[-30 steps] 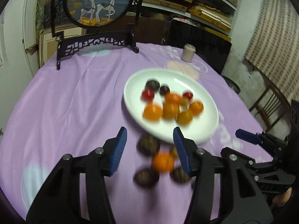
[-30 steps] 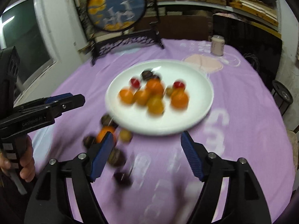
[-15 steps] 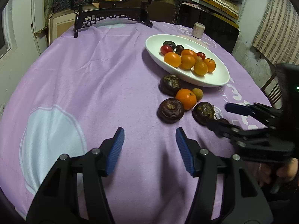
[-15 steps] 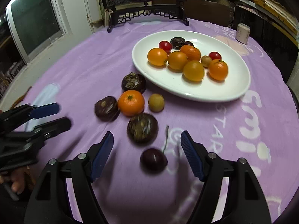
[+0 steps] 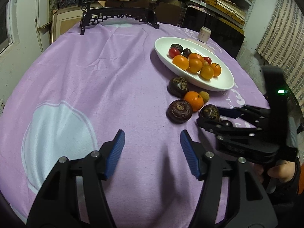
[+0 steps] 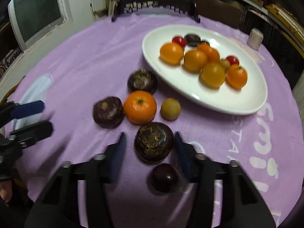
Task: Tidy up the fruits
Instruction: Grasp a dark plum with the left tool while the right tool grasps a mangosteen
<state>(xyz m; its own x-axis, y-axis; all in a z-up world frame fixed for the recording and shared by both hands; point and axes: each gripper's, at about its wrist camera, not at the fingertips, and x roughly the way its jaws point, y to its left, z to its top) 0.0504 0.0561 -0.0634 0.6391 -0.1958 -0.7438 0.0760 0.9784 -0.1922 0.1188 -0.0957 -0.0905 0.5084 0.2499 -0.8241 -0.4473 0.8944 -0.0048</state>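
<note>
A white oval plate point(image 6: 152, 57) holds several oranges, red cherry tomatoes and dark fruits. On the purple cloth in front of it lie a tangerine point(image 6: 140, 106), a small tan fruit point(image 6: 170, 108), three dark brown fruits and a dark cherry point(image 6: 165, 177). My right gripper point(image 6: 149, 140) straddles the nearest dark brown fruit point(image 6: 153, 148). Its jaws are closing, with a gap still showing on the left side. The left wrist view shows that same right gripper point(image 5: 218, 116) around that fruit point(image 5: 210, 112). My left gripper point(image 5: 152, 138) hangs over bare cloth, its jaws opening with nothing between them.
A round painted screen on a black stand point(image 5: 121, 17) rises at the table's far edge. A small can point(image 5: 204, 34) stands behind the plate point(image 5: 224, 83). A white patch point(image 5: 57, 133) marks the cloth at the left. A person's hand point(image 5: 281, 171) grips the right tool.
Both grippers came down close to the cloth. The right gripper's jaws narrowed around the nearest dark brown fruit. The left gripper's jaws widened a little.
</note>
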